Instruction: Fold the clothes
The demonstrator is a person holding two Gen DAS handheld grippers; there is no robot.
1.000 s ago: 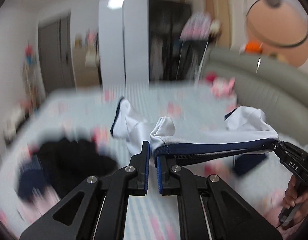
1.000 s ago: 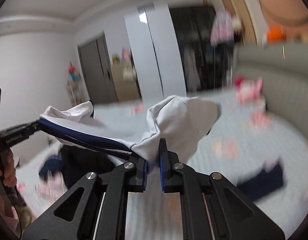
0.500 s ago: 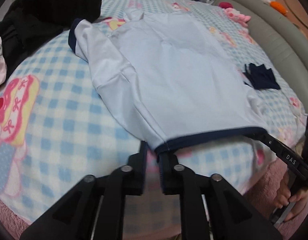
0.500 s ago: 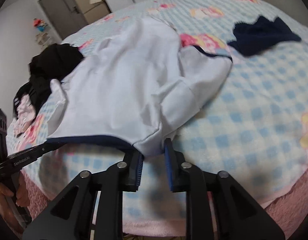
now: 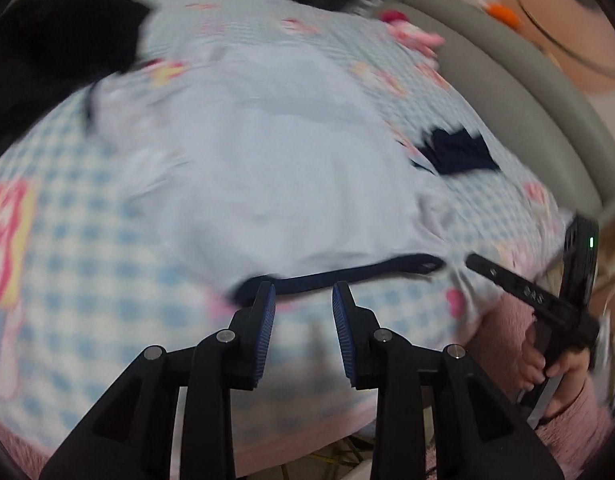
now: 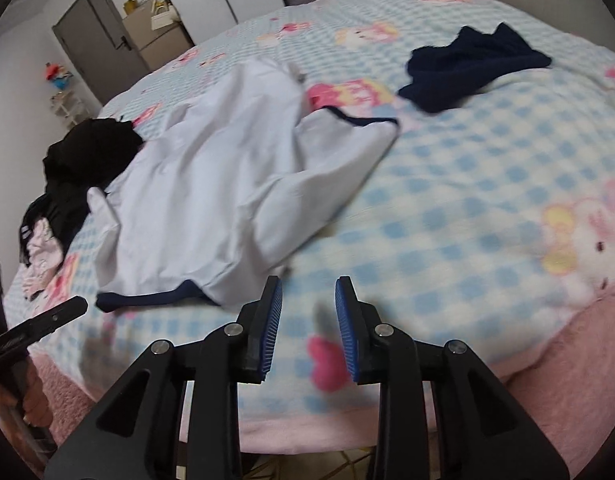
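Note:
A white shirt with navy trim (image 5: 267,168) (image 6: 211,184) lies spread on the blue-checked bed. Its navy hem (image 5: 347,274) runs along the near edge. My left gripper (image 5: 303,300) hovers just in front of that hem, its jaws opening, with nothing pinched between the blue pads. My right gripper (image 6: 307,300) is just right of the hem's corner (image 6: 195,294); its jaws are opening too and hold nothing. Each gripper's black finger shows in the other view: the right one (image 5: 507,276), gripped by a hand, and the left one (image 6: 39,320).
A dark navy garment (image 6: 471,64) (image 5: 459,152) lies to the right of the shirt. A black clothes pile (image 6: 83,160) (image 5: 51,48) sits at the left. The bed's pink edge (image 6: 547,360) is close below. A grey padded headboard (image 5: 507,92) runs along the right.
Both grippers came down from holding the shirt up in the air, laid it flat on the bed, and let go of the hem. Their jaws now stand apart.

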